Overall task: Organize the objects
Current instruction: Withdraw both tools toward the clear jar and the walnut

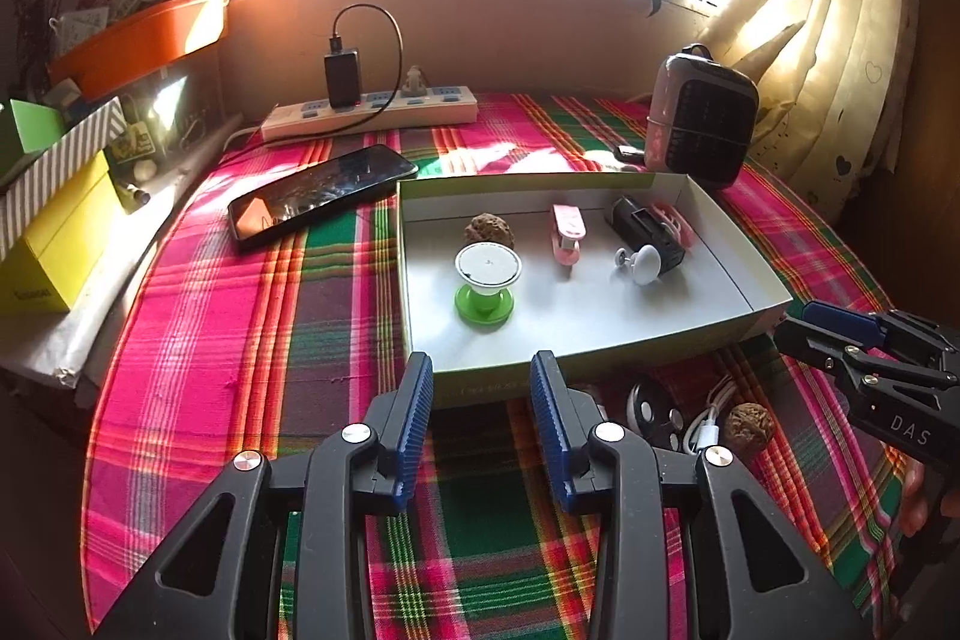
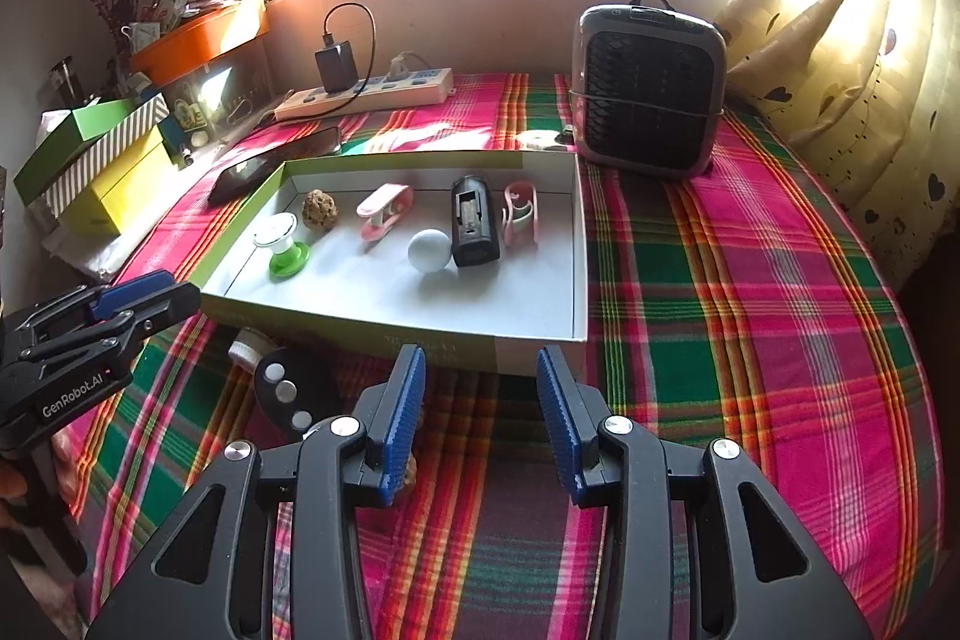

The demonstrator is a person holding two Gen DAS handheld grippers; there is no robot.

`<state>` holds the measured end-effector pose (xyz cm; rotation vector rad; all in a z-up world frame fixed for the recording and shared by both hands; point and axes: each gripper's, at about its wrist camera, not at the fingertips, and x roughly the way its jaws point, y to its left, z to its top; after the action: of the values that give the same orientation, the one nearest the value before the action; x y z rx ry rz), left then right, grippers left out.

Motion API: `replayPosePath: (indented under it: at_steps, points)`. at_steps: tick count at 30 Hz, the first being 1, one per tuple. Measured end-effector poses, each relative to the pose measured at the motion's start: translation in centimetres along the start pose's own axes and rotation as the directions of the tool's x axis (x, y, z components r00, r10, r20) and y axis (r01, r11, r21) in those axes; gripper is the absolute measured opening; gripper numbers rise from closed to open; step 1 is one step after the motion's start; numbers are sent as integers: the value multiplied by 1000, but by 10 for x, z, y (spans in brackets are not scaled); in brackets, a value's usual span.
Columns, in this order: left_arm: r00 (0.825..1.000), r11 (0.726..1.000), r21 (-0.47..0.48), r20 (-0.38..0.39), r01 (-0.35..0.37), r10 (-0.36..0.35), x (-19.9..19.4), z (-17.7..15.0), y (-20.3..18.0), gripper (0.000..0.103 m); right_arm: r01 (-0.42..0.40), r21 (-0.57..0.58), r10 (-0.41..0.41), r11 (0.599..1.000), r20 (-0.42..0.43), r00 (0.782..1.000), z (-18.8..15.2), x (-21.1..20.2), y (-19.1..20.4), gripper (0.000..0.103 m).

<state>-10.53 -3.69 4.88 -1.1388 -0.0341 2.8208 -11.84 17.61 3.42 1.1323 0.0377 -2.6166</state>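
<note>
Objects sit sorted in a shallow box (image 1: 600, 358) on the plaid-covered tabletop (image 1: 240, 340): a green-based white cup (image 1: 486, 280), a walnut (image 1: 485, 227), a pink clip (image 1: 567, 232), a white knob (image 1: 645, 263) and a black block (image 1: 645, 232). Just outside its near wall lie a second walnut (image 1: 747, 427), a black remote (image 2: 294, 391) and a white cable (image 1: 711, 415). Left gripper (image 1: 480, 382) and right gripper (image 2: 480, 376) hover before that wall, jaws apart, holding nothing.
</note>
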Motion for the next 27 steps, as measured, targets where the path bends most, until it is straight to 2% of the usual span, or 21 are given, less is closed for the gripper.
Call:
replayPosePath:
  at_steps: [7, 12, 19, 27]
  points:
    - [999, 998, -52, -27, 21, -22, 2, -9, 16, 33, -36, -18, 36, 999, -7, 999, -8, 0, 4, 40]
    - [995, 993, -89, -61, 78, -84, 8, -16, 20, 36, -63, -35, 62, 997, -19, 998, -14, 0, 9, 41]
    - [987, 987, -102, -89, 122, -131, 14, -21, 16, 36, -112, -50, 110, 992, -38, 993, -23, 3, 19, 44]
    - [981, 983, -102, -108, 152, -163, 19, -21, 10, 38, -99, -75, 94, 992, -73, 993, -28, 12, 26, 45]
